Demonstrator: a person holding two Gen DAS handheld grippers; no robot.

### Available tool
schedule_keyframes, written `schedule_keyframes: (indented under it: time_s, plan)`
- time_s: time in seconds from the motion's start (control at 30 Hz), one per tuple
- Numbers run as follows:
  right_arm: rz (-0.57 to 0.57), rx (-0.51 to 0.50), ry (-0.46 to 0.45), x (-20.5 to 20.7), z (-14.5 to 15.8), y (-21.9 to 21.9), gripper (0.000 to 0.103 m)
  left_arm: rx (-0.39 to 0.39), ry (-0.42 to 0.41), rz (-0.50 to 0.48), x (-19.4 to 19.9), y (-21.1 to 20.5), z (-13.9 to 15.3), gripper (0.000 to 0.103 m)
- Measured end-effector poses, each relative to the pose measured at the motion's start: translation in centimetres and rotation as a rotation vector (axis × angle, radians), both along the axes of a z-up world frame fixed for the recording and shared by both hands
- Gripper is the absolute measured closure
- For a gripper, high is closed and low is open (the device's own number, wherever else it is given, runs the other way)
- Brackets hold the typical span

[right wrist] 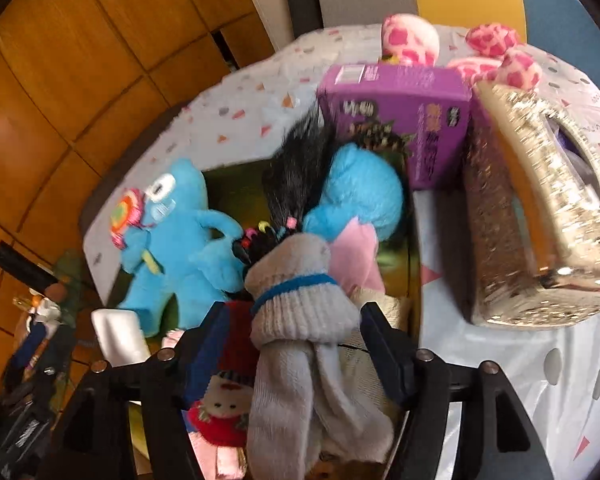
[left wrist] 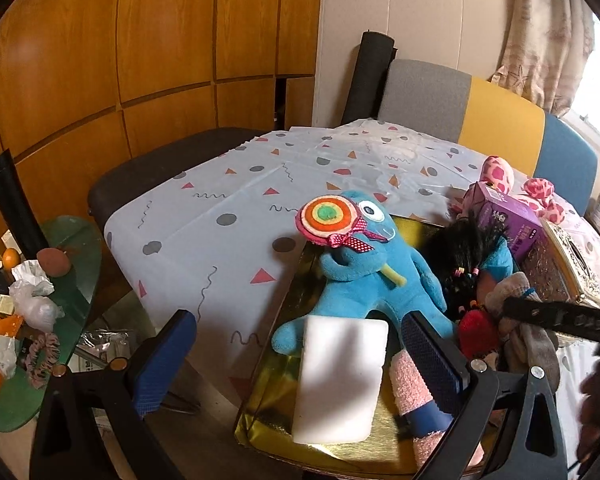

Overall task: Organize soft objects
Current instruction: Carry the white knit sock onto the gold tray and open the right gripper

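A gold tray (left wrist: 284, 412) at the table's near edge holds a blue plush monster with a lollipop (left wrist: 364, 276), a white sponge block (left wrist: 340, 376), a pink rolled cloth (left wrist: 410, 380), a black-haired blue doll (right wrist: 356, 192) and a small red toy (right wrist: 224, 412). My left gripper (left wrist: 300, 356) is open and empty, its fingers straddling the sponge. My right gripper (right wrist: 296, 332) is shut on a grey sock bundle (right wrist: 300, 308) with a blue stripe, held over the tray's right part; that sock shows in the left wrist view (left wrist: 516, 292) too.
A purple box (right wrist: 400, 116) and a glittery gold tissue box (right wrist: 532, 216) stand right of the tray. A pink spotted plush (right wrist: 460, 48) lies behind them. A multicoloured chair (left wrist: 492, 120) is beyond the table. A cluttered green side table (left wrist: 72, 288) is at the left.
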State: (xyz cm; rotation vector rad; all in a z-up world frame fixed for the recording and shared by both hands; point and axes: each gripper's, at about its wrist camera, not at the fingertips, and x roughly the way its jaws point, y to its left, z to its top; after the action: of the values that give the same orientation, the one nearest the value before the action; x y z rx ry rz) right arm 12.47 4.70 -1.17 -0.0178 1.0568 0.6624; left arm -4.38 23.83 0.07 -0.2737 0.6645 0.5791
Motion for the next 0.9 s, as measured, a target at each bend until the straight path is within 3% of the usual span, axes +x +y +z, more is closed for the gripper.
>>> schedule_keyframes:
  time_s: [0.2, 0.27, 0.3, 0.33, 0.43, 0.7, 0.9]
  plan:
    - [-0.005, 0.031, -0.067, -1.6, 2.5, -2.6, 0.035, 0.000, 0.002, -0.003, 0.2, -0.3, 0.0, 0.000]
    - [0.007, 0.033, -0.081, -2.1, 2.7, -2.8, 0.049, -0.002, -0.004, -0.010, 0.2, -0.4, 0.1, 0.000]
    - [0.016, 0.024, -0.087, -2.3, 2.5, -2.7, 0.067, -0.001, -0.003, -0.014, 0.3, -0.5, 0.2, 0.000]
    - [0.031, 0.006, -0.083, -2.5, 2.0, -2.4, 0.074, 0.001, 0.000, -0.017, 0.4, -0.7, 0.2, 0.000]
    - [0.056, -0.032, -0.050, -2.6, 0.0, -1.1, 0.080, 0.000, 0.004, -0.037, 0.7, -1.4, 0.4, 0.000]
    - [0.054, -0.047, -0.049, -2.3, -1.7, -0.3, 0.079, 0.000, 0.005, -0.048, 1.0, -2.5, 0.9, 0.000]
    - [0.019, 0.004, -0.084, -3.6, 0.0, -2.2, 0.064, 0.022, 0.004, -0.045, 0.8, -3.5, 1.2, 0.000]
